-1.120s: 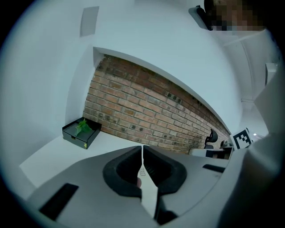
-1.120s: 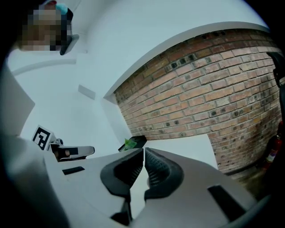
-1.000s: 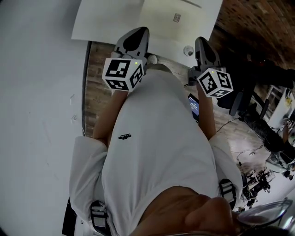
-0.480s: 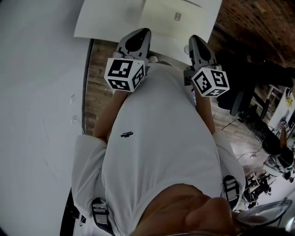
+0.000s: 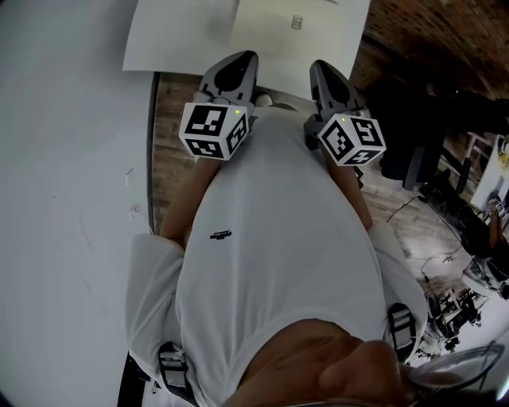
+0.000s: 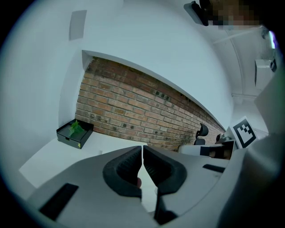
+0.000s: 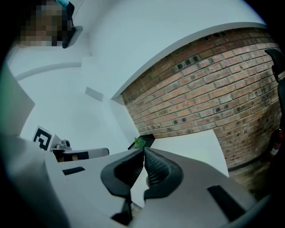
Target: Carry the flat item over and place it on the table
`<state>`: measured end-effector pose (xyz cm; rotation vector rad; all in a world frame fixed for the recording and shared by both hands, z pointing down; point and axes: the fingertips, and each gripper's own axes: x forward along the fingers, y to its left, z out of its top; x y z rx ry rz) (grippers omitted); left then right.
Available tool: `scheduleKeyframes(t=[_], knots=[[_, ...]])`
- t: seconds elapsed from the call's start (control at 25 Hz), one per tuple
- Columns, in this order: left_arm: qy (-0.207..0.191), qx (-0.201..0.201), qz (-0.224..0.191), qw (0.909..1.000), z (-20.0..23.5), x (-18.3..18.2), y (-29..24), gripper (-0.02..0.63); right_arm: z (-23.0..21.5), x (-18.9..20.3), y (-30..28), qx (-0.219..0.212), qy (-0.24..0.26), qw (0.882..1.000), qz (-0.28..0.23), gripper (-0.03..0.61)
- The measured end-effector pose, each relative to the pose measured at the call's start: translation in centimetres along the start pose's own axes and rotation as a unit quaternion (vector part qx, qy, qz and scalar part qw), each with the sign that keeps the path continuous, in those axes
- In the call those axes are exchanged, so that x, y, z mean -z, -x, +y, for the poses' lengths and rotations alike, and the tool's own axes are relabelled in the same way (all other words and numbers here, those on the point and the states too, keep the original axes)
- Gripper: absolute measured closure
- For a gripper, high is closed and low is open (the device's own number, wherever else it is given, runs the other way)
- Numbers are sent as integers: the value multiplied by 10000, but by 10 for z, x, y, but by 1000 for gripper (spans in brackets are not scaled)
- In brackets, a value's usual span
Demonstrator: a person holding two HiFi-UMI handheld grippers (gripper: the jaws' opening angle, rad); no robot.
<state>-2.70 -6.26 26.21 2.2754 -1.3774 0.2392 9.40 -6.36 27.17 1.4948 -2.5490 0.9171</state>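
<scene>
Both grippers are held in front of my white shirt and point at a white table (image 5: 175, 44). My left gripper (image 5: 238, 60) is shut with nothing between its jaws, and its pads (image 6: 133, 165) meet at the tips. The right gripper (image 5: 321, 71) is shut and empty too, close beside the left. A paler flat sheet (image 5: 266, 32) lies on the table top ahead of the grippers, with a small grey mark (image 5: 297, 21) on it. A low black tray (image 6: 74, 132) holding something green stands at the table's far corner, and it also shows beyond the right gripper's (image 7: 144, 152) tips.
A brick wall (image 6: 133, 111) runs behind the table (image 7: 191, 147). A white wall (image 5: 64, 159) fills the left side. Wood floor (image 5: 171, 135) shows between the wall and me. Dark office chairs (image 5: 413, 167) and cables (image 5: 445, 270) crowd the right.
The right gripper has moved left, closer to the left gripper. The table's edge has shifted slightly in view. Both grippers stayed shut.
</scene>
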Motion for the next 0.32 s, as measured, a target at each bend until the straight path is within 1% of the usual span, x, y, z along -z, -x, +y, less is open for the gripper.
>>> scheduleKeyframes(t=[0.32], knots=[[50, 8, 10, 10000, -3, 6, 8, 586, 3, 7, 7, 17, -49, 10000, 46, 541]])
